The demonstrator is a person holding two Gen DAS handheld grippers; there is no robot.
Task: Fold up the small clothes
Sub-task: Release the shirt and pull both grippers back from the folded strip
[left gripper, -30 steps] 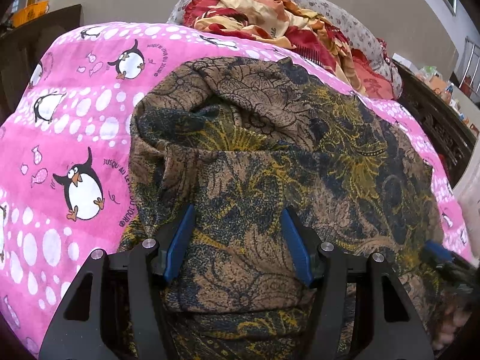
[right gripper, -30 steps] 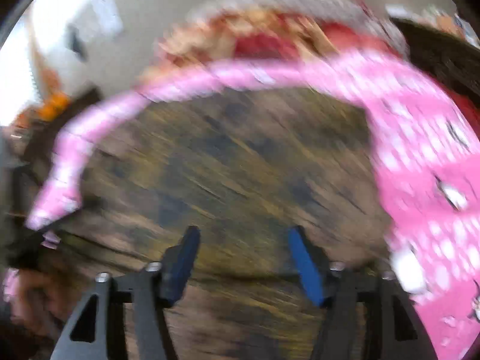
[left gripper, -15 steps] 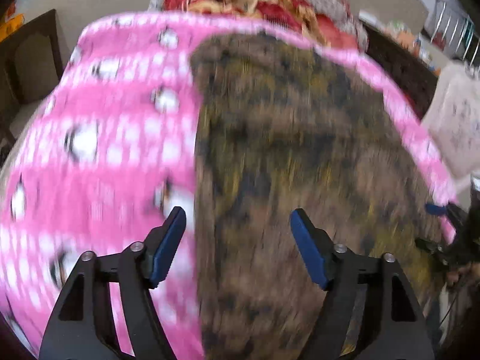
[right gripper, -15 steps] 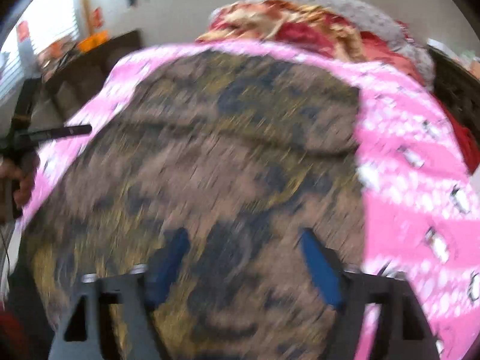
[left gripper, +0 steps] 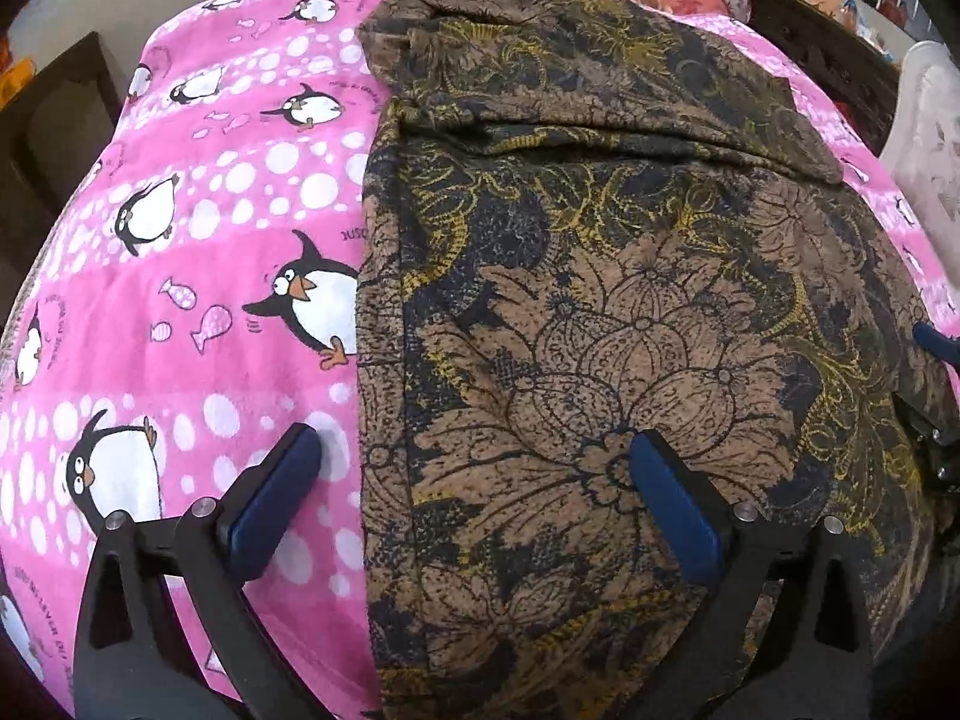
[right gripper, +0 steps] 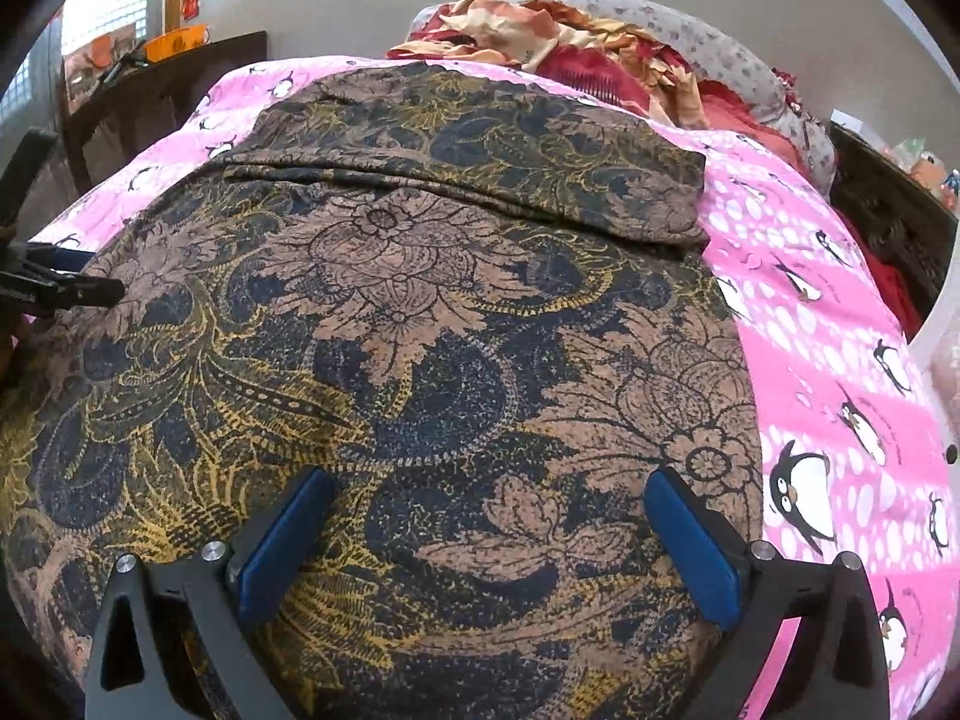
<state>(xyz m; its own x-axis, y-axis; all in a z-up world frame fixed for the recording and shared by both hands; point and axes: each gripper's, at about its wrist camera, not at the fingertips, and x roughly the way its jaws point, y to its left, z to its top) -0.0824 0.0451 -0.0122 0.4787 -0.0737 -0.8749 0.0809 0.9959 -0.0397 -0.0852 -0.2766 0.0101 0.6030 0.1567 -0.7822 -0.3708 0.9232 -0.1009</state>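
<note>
Pink penguin blanket on bed, red/orange bedding pile behind, dark wood furniture.

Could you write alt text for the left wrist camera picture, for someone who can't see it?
A brown floral cloth lies on a pink penguin blanket, its far end folded over. The left gripper hovers open above the cloth's left edge, holding nothing.

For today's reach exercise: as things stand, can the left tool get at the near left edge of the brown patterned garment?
Probably yes: the left tool is open, straddling the brown patterned garment's left edge, with nothing covering it.
</note>
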